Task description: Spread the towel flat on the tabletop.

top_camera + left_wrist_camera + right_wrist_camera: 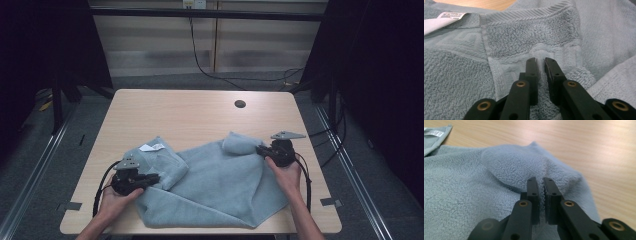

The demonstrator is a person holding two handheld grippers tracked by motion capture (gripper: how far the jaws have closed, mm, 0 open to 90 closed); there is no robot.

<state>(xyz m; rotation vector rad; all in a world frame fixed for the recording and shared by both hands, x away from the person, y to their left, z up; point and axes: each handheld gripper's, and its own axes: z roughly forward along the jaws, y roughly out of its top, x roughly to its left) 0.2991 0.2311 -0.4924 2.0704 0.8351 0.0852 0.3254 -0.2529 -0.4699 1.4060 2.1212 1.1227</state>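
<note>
1. Light blue terry towel [210,185]: lies crumpled across the lower centre of the high view, on the near half of the counter [200,112], its lower edge near the counter's near edge.
2. White care label [151,147]: sewn at the towel's upper-left corner, left of frame centre; in the left gripper view it sits at upper left [450,16].
3. Left gripper [152,177], lower left of the high view: fingers [532,68] nearly closed, a fold of the towel's woven border pinched between them.
4. Right gripper [261,149], right of centre: fingers [533,188] closed down to a thin gap, towel edge [509,170] clamped in it; the cloth bulges up just above the tips.
5. Hands: left hand [116,200] and right hand [287,175] each wrap a gripper body, forearms entering from the bottom edge.
6. Counter: pale wood, with a round dark cable hole [240,104] at upper right of its top.
</note>
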